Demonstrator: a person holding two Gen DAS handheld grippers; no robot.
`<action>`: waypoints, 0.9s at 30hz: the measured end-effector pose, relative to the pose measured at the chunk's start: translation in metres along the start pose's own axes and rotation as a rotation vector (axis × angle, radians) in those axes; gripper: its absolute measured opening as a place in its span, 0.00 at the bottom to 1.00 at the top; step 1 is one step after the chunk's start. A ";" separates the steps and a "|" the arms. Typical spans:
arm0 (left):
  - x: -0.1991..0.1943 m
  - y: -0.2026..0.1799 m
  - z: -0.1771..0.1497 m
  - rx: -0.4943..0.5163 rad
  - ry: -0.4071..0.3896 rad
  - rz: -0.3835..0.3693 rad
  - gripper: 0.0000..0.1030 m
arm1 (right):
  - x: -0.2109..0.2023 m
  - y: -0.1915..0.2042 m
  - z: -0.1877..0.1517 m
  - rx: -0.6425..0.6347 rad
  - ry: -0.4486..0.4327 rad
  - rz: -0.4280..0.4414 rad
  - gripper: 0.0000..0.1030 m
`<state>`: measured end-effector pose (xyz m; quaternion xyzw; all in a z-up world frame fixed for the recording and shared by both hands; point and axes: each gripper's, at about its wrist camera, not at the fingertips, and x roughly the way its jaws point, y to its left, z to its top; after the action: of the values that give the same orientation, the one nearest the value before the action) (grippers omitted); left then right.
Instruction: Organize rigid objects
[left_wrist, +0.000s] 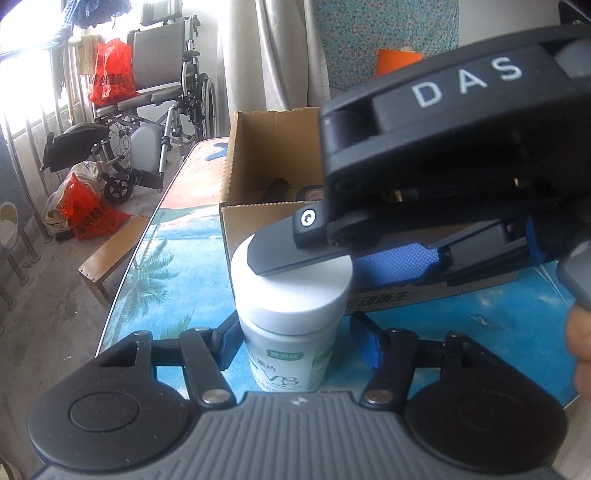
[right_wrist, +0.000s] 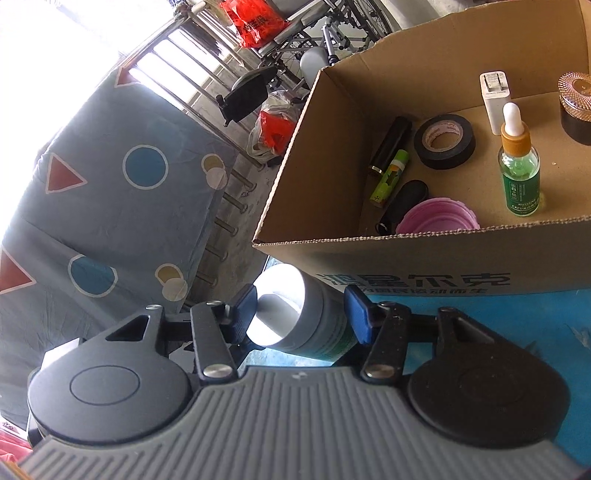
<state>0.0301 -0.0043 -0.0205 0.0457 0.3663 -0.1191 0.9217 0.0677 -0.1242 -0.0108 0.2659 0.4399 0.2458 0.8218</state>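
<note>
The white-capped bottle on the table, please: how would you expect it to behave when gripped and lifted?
The white-capped bottle looks rigid, so it should not squash. Its smooth round wall could slip or twist between flat pads. It stands fairly tall on a narrow base, so a sideways nudge might tip and roll it.

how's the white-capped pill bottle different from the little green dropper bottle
The pill bottle stands on the table outside the cardboard box; the dropper bottle stands inside it. The pill bottle is squat and opaque with a broad flat cap; the dropper bottle is slim, clear green, with a narrow white bulb on an orange collar. Both have green labels.
</note>
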 end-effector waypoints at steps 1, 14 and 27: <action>0.000 0.000 0.000 -0.002 0.000 0.002 0.57 | 0.000 0.000 0.000 -0.001 -0.001 -0.002 0.47; -0.003 -0.010 0.001 0.001 -0.008 -0.022 0.53 | -0.016 -0.008 -0.004 0.005 -0.006 -0.034 0.47; -0.004 -0.045 0.000 0.069 -0.008 -0.073 0.53 | -0.051 -0.035 -0.014 0.071 -0.047 -0.053 0.49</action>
<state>0.0160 -0.0467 -0.0175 0.0635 0.3598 -0.1652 0.9161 0.0367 -0.1798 -0.0098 0.2886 0.4358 0.2018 0.8283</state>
